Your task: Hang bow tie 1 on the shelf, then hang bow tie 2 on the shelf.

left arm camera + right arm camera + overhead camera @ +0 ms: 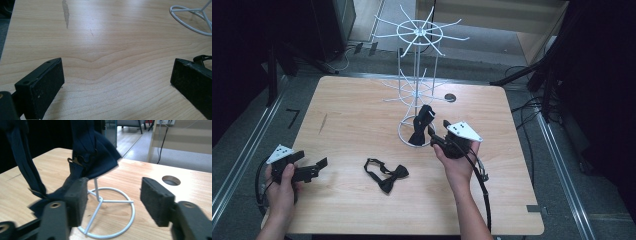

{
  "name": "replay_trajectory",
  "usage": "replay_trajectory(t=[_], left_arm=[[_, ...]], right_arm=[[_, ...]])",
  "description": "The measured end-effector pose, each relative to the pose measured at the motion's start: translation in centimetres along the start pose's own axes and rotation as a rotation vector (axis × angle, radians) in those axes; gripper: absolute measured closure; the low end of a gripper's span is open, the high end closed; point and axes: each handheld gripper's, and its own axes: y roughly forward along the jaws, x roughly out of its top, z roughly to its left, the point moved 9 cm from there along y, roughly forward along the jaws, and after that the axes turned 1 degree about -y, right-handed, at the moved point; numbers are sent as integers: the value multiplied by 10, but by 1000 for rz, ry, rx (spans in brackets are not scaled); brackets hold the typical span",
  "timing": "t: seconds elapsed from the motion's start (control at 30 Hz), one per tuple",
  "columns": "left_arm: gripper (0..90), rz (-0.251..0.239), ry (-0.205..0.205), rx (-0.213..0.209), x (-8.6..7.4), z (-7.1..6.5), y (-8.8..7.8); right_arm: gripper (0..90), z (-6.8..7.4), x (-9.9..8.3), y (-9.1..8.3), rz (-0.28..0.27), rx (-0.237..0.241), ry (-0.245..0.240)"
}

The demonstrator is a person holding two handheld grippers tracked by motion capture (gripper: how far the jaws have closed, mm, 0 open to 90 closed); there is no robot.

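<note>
right hand-held gripper (438, 131) sits at the foot of the white wire rack (414, 95), jaws standing roughly half open. in the right gripper view nothing is pressed between the pads; the dark bow tie (82, 157) drapes down just past the left pad, maybe brushing it, but i read it as let go. from the high view that bow tie (419, 125) hangs on the rack's lower tier, trailing toward the base ring (110, 212).

my worry here: i can't tell how securely the strap sits on its hook. if i pull the right hand-held gripper back while the cloth clings to that left pad, the tie could drag off the arm and fall onto the worktop (362, 115). the rack looks light too, so a nudge to the stem or ring could tip or spin it.

left hand-held gripper (314, 169) rests low at the near left edge, jaws wide apart and empty, bare wood between them. the second bow tie (387, 175) lies flat on the worktop between the two hands, waiting. its loose strap could snag if i grab it carelessly.
</note>
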Motion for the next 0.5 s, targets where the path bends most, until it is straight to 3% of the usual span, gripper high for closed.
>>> replay_trajectory(t=[0.23, 0.5], left_arm=[[0, 1, 0, 2, 0, 0, 0], [0, 2, 4, 4, 0, 0, 0]], right_arm=[[309, 0, -2, -18, 3, 24, 12], [308, 2, -8, -34, 10, 29, 3]])
